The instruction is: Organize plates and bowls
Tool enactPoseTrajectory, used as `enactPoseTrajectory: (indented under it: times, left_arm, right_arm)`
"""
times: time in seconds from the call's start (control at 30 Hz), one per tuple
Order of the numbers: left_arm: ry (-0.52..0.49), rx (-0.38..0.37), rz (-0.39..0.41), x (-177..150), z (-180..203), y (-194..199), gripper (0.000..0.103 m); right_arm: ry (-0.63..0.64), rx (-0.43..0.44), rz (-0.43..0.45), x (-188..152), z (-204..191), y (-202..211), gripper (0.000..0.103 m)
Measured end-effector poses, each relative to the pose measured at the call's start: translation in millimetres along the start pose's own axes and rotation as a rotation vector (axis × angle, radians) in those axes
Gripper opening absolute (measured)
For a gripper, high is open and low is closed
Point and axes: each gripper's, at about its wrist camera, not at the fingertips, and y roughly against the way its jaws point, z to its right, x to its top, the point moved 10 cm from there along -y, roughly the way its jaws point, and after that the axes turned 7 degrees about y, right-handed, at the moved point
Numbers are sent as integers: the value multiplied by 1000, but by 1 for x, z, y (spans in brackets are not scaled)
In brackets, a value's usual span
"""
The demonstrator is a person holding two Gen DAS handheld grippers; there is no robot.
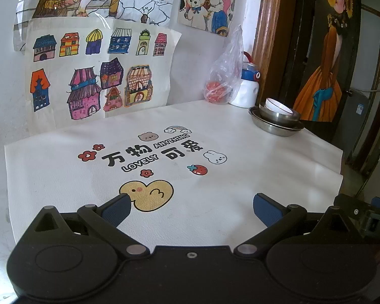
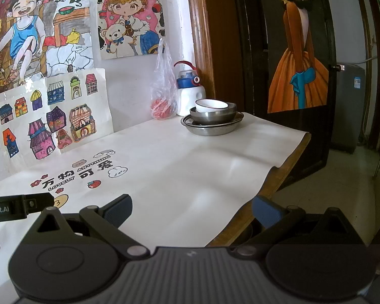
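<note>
A stack stands at the table's far right corner: a steel plate point(image 1: 273, 129) point(image 2: 207, 129) at the bottom, a steel bowl point(image 1: 278, 117) point(image 2: 214, 117) in it, and a small white bowl point(image 1: 278, 106) point(image 2: 211, 105) tilted inside the steel bowl. My left gripper point(image 1: 192, 207) is open and empty, low over the near part of the white mat, far from the stack. My right gripper point(image 2: 192, 209) is open and empty, over the table's near right edge. Part of the right gripper point(image 1: 362, 211) shows at the right in the left wrist view.
A white mat point(image 1: 164, 172) with cartoon prints covers the table. A plastic bag point(image 2: 163, 96) with red items and a white-and-blue water bottle point(image 2: 190, 93) stand against the wall behind the stack. Drawings hang on the wall. The table's wooden edge point(image 2: 273, 185) drops to the floor at right.
</note>
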Motion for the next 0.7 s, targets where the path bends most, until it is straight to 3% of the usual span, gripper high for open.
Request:
enactPoseTrajectory:
  times: [0.7]
  left_arm:
    - [0,-7,-3,0,5,2,102]
  right_arm:
    - [1,-1,-1,1,-1,0,103]
